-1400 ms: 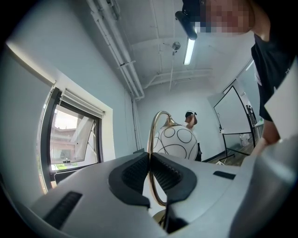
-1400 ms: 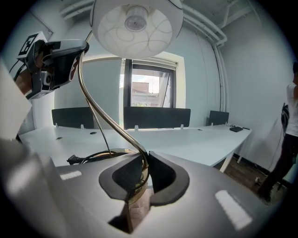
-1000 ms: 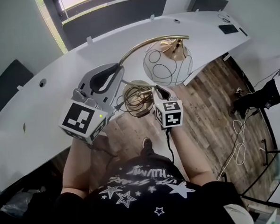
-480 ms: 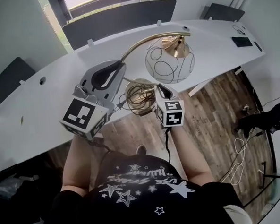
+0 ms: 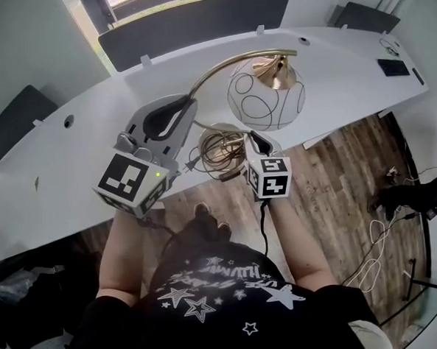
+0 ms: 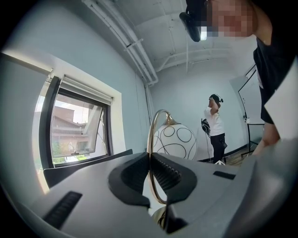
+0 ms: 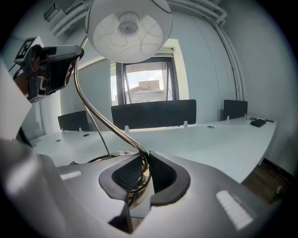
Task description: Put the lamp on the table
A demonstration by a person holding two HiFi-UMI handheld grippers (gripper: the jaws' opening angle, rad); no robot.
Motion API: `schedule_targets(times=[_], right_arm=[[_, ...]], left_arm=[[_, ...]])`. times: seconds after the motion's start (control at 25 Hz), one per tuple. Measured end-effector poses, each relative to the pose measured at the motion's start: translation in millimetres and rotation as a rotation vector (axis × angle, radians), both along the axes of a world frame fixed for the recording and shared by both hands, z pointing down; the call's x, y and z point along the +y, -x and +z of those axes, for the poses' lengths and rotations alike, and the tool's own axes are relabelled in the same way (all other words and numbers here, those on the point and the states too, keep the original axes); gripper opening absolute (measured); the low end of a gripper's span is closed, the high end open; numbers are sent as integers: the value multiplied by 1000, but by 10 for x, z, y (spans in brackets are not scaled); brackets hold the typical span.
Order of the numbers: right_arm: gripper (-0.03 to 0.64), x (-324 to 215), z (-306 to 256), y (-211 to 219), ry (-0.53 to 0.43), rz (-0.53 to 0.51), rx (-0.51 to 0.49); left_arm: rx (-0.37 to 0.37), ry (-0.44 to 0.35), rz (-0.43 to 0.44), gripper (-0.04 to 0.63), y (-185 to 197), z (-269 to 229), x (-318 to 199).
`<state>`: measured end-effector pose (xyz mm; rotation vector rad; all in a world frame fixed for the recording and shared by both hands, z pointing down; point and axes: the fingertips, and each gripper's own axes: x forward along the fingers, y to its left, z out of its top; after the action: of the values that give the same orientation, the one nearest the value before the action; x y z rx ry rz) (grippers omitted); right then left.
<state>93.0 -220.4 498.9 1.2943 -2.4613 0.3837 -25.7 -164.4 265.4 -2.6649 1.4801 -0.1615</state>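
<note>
Brass lamp clamped in left gripper; right gripper likewise.

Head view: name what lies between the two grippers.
Head view shows the lamp's round base and coiled cord between left gripper and right gripper.

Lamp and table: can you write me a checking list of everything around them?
Surface: white curved table.
Job's things: lamp, held by both grippers at the table's near edge.
Clutter: small dark flat object at the table's far right end.
Grippers: left gripper shut on the neck; right gripper shut low by the base.
Cables: cord coiled on the base; loose cables on the floor.
Surroundings: window, dark screens, wood floor.
</note>
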Motion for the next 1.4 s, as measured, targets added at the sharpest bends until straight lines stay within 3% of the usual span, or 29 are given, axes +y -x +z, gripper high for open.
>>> schedule_targets(times=[0.2,0.48,0.84,1.04,1.4], right_arm=[[43,38,35,-61,8,-16,32],[43,-569,-102,245,-15,2,72],[43,-786,-137,358,-6,18,78],[43,-684,-103,295,3,-14,74],[43,-1596,35,461,45,-126,72]], left_arm=[[13,-2,0,32,-48,25,27],[21,-3,32,32,344,-32,-551],[0,-30,75,32,476,-30,-723],[37,-43,40,32,418,-27,-612],[16,-5,-38,32,438,59,-1417]])
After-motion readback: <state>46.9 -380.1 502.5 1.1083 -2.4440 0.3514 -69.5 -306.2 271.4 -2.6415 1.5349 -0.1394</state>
